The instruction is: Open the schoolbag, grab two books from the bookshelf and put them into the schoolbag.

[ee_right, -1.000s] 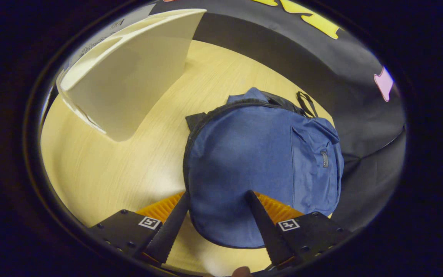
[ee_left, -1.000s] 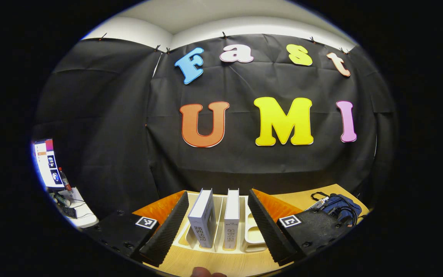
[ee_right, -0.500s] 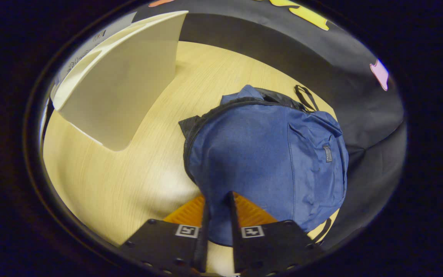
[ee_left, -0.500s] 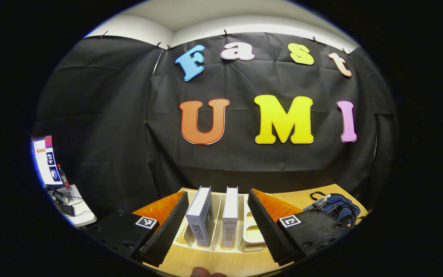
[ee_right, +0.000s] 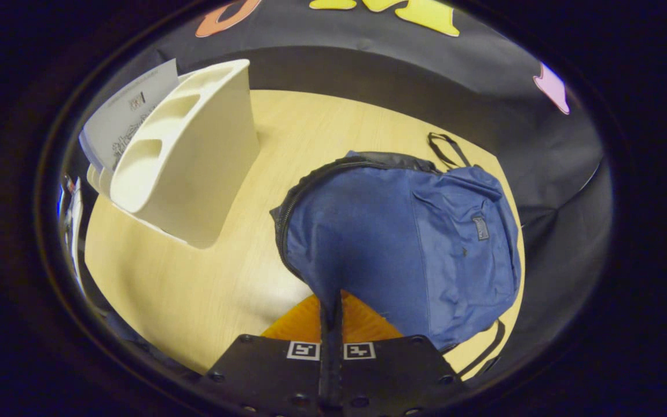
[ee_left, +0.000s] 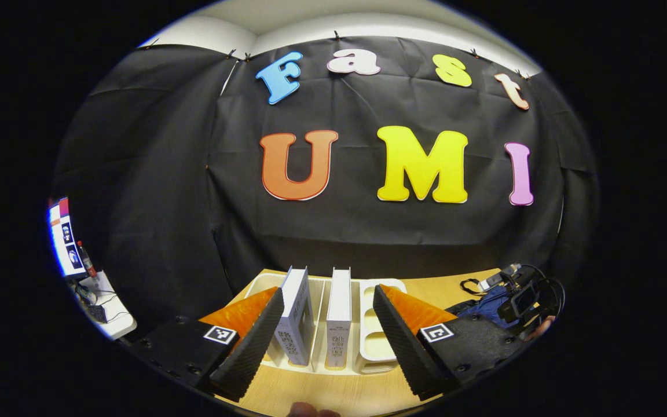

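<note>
So far only the opening step is judged to be under way: in the left gripper view the left claw [ee_left: 325,324] is held spread wide, empty, with the two books [ee_left: 294,315] standing upright in the bookshelf [ee_left: 377,341] directly ahead between its fingers, neither yet taken. Across in the right gripper view, the right claw [ee_right: 331,324] is clenched on a fold of the blue schoolbag [ee_right: 403,243], which lies on the worktop [ee_right: 206,278] just ahead, its zip seemingly closed. Opening the bag, fetching both books and packing them are judged to remain.
</note>
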`<state>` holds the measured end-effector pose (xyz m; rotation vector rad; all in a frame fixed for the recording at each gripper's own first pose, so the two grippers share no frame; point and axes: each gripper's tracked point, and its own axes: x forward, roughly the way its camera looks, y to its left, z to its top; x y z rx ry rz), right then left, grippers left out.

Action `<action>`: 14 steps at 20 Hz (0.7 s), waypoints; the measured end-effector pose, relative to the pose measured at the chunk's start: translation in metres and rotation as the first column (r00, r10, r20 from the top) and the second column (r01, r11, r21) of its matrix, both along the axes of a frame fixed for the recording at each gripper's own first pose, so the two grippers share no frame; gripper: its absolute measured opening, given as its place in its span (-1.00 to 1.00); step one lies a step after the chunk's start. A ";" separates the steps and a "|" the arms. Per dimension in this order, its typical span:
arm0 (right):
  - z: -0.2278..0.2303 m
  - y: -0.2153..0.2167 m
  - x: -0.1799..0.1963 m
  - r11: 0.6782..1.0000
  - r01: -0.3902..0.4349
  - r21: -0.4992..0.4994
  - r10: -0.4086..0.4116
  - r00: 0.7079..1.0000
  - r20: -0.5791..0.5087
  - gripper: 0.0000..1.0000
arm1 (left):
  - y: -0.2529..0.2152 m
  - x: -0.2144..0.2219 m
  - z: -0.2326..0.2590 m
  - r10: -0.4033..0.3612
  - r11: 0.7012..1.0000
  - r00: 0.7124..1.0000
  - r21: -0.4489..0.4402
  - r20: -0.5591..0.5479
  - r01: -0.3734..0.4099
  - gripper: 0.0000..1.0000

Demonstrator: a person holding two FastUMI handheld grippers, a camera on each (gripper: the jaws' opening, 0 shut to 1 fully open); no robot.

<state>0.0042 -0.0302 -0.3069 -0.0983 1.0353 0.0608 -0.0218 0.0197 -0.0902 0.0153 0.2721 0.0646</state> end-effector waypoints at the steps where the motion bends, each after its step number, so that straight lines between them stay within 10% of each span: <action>1: 0.006 -0.003 -0.001 1.000 -0.001 0.001 0.001 1.000 0.011 -0.99 | 0.000 0.003 -0.004 -0.009 1.000 1.000 0.001 -0.019 0.009 0.98; 9: 0.064 -0.044 -0.002 0.997 0.041 0.069 -0.045 0.997 0.058 -1.00 | -0.014 0.062 -0.011 -0.141 0.990 0.975 -0.020 -0.173 0.140 0.97; 14: 0.085 -0.072 -0.006 0.989 0.072 0.126 -0.080 0.995 0.066 -1.00 | -0.019 0.078 -0.059 -0.213 0.977 0.864 -0.099 -0.456 0.188 0.97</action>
